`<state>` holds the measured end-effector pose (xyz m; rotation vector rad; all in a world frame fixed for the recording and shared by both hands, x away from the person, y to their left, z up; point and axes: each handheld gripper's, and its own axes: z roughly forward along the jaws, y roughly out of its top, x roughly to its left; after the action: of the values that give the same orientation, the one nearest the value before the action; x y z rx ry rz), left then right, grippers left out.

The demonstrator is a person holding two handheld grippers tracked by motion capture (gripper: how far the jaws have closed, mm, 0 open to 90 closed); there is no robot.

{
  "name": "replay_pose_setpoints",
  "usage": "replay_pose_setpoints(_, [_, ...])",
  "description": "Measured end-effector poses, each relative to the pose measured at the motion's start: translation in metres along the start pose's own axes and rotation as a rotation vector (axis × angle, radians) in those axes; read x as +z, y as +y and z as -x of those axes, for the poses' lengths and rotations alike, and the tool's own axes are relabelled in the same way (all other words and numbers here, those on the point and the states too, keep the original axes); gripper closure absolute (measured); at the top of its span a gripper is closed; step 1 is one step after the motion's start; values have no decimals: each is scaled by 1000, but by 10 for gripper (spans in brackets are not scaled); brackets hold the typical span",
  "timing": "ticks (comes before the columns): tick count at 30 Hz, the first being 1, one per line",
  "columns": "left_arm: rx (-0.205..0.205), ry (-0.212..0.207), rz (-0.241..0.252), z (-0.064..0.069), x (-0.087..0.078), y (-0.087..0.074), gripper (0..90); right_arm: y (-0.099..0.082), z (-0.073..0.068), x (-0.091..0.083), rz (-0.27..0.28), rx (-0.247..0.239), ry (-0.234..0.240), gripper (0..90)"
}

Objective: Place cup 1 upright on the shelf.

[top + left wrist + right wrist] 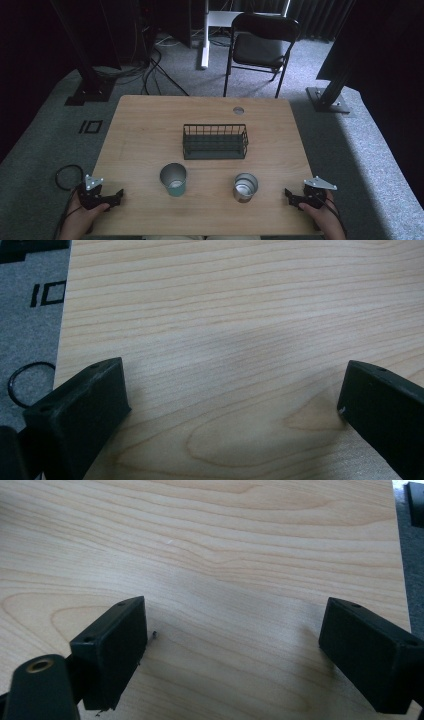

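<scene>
**A recording lab set up around one wooden table**

The place is looking like a lab or test studio. Dark curtains (320, 15) are hanging along the back, and black frame posts (82, 60) are standing on floor plates off the tabletop's far corners. Loose cables (150, 70) are trailing over grey carpet (45, 140), where black tape marks (90, 126) are sitting off the tabletop's left edge. A folding chair (260, 47) is standing behind the table (150, 120).

High view was dim and soft, corners falling to black, table (150, 130) moderately lit from above, while both gripper views were brighter, woodgrain sharp mid-frame, near jaws blurred, casting soft shadows, no glare.
</scene>
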<state>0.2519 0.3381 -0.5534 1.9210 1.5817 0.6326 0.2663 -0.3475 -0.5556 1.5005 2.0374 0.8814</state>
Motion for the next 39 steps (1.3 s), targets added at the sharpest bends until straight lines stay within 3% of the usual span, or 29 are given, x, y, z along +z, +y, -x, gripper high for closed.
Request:
replay_pose_setpoints(8, [43, -38, -1, -5, -3, -3, 4, 0, 2, 0, 1, -16, 17, 117])
replay_pose_setpoints(33, [55, -49, 1, -6, -2, -3, 3, -2, 2, -4, -9, -53, 43, 122])
replay_pose_setpoints(39, [56, -49, 0, -6, -2, -3, 3, 3, -3, -9, 23, -76, 73, 122])
